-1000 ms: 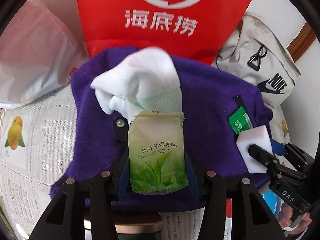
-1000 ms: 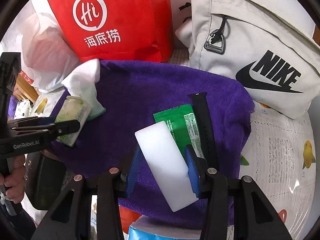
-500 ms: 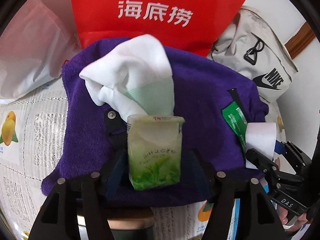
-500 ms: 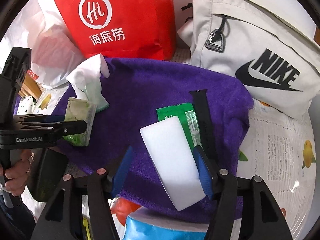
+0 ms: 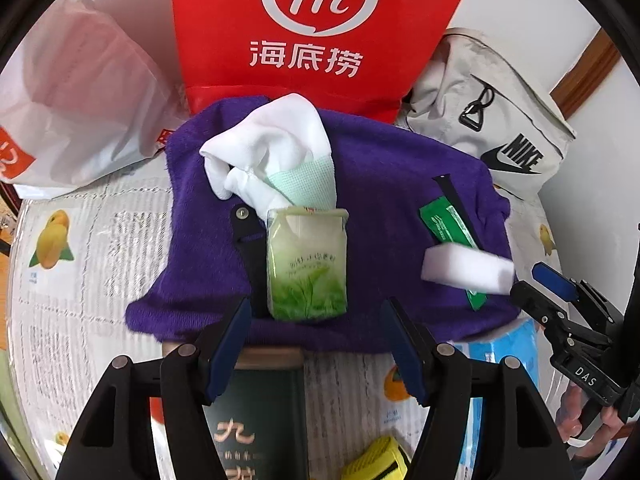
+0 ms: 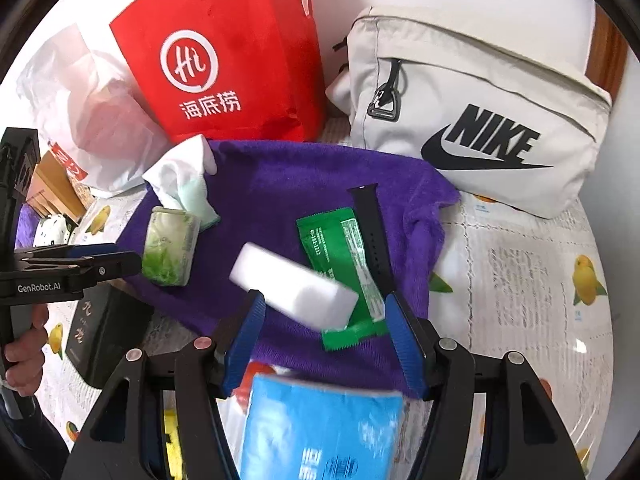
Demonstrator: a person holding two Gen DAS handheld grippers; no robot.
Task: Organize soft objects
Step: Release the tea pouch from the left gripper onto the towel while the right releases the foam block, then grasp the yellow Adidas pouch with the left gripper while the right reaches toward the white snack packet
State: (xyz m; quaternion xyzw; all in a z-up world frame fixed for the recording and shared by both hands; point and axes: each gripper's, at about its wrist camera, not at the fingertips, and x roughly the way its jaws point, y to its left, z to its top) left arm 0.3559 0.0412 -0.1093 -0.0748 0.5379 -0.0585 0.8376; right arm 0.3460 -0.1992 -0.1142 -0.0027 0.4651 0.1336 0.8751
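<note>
A purple towel [image 5: 384, 184] [image 6: 280, 184] lies spread on the table. On it rests a green tissue pack [image 5: 306, 264] [image 6: 170, 246], free of my left gripper [image 5: 316, 332], which stands open just short of it. A crumpled white cloth [image 5: 272, 152] [image 6: 180, 180] lies behind the pack. A white sponge block [image 6: 292, 284] [image 5: 466, 270], blurred, lies across a green sachet [image 6: 332, 248] beside a black watch strap [image 6: 372, 232]. My right gripper [image 6: 324, 320] is open; its pads do not touch the sponge.
A red paper bag [image 5: 320, 32], a white plastic bag [image 5: 80, 92] and a beige Nike bag [image 6: 480, 120] stand behind the towel. A dark tin [image 5: 256, 420], a blue pack [image 6: 320, 428] and a yellow object [image 5: 376, 460] lie near the towel's front edge.
Both grippers opened and let go, the left of the tissue pack, the right of the sponge, then drew back and up. The sponge tipped over onto the green sachet.
</note>
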